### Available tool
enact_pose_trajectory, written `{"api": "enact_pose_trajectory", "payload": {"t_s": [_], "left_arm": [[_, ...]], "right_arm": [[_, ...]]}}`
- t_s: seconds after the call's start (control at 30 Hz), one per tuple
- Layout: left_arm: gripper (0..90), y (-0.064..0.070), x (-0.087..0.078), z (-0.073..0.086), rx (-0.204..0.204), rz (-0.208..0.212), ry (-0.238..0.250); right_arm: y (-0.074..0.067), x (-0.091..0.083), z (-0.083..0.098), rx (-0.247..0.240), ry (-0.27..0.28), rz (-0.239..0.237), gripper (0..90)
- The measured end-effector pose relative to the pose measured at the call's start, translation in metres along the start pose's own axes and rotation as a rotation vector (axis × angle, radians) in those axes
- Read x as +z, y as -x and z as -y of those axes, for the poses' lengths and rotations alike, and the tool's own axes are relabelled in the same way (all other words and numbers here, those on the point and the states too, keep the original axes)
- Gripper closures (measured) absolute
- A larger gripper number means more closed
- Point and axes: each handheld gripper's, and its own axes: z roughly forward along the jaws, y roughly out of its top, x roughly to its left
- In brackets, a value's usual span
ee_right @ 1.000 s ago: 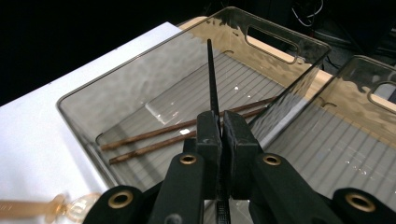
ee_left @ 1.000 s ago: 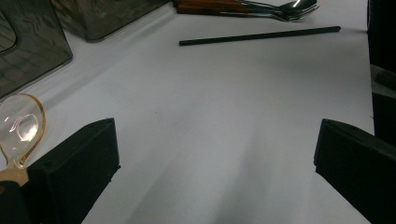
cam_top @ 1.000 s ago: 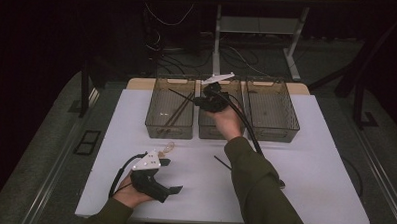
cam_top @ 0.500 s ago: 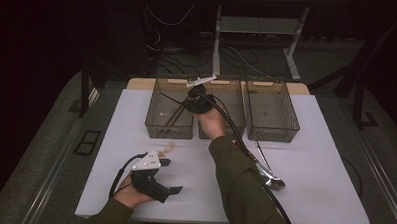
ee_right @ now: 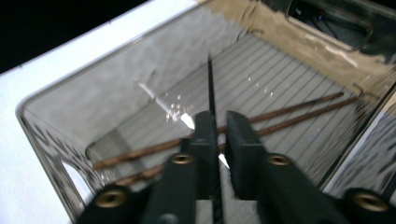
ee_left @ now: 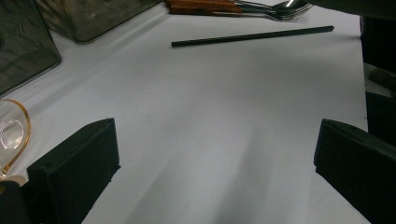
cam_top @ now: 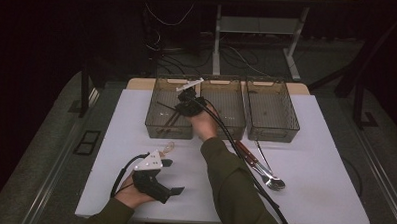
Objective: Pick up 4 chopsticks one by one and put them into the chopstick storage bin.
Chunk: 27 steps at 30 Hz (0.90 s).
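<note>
1. We see the right tongs (ee_right: pixel 218 128) over the left-hand smoky transparent plastic bin (cam_top: pixel 158 121), their jaws nearly together and clamped on a thin black chopstick (ee_right: pixel 209 84) that runs up from between them into the bin.
2. In the high view the right tongs (cam_top: pixel 187 102) sit at the bin's inner right side, held by the person's right hand (cam_top: pixel 204 123), with a black cable (cam_top: pixel 245 158) trailing back along the dark green sleeve (cam_top: pixel 234 188).
3. On the ribbed floor of that bin lie two brown wooden chopsticks (ee_right: pixel 289 112), side by side, beneath the held black one.
4. The left tongs (ee_left: pixel 215 172) rest low on the white table (ee_left: pixel 210 107) with their jaws spread wide and nothing between them.
5. From above, the left tongs (cam_top: pixel 170 177) lie near the table's front left, in the person's left hand (cam_top: pixel 131 194).
6. Just beside the left jaw is a clear glass spoon with an amber rim (ee_left: pixel 11 133).
7. Farther out on the table lies a second thin black chopstick (ee_left: pixel 252 36), alone.
8. Beyond it lie wooden-handled metal cutlery pieces (ee_left: pixel 243 6), bunched together; we make out a spoon and a fork.
9. Two more smoky plastic bins, the middle one (cam_top: pixel 231 124) and the right one (cam_top: pixel 271 112), stand in a row with the first.
</note>
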Motion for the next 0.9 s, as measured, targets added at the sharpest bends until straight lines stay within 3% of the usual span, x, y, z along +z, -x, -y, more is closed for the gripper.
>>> {"api": "enact_pose_trajectory", "payload": {"t_s": [0.27,0.5,0.9], "left_arm": [[0.0,0.000,0.000,0.000,-0.008,-0.004,0.001],[0.0,0.000,-0.001,0.000,-0.011,-0.004,0.009],[0.0,0.000,-0.001,0.000,-0.012,-0.009,0.011]], "right_arm": [[0.011,-0.020,-0.004,0.012,0.028,-0.006,59.9],[0.018,-0.040,0.000,0.028,0.047,-0.056,46.3],[0.034,-0.088,0.032,0.009,0.079,-0.084,40.9]]}}
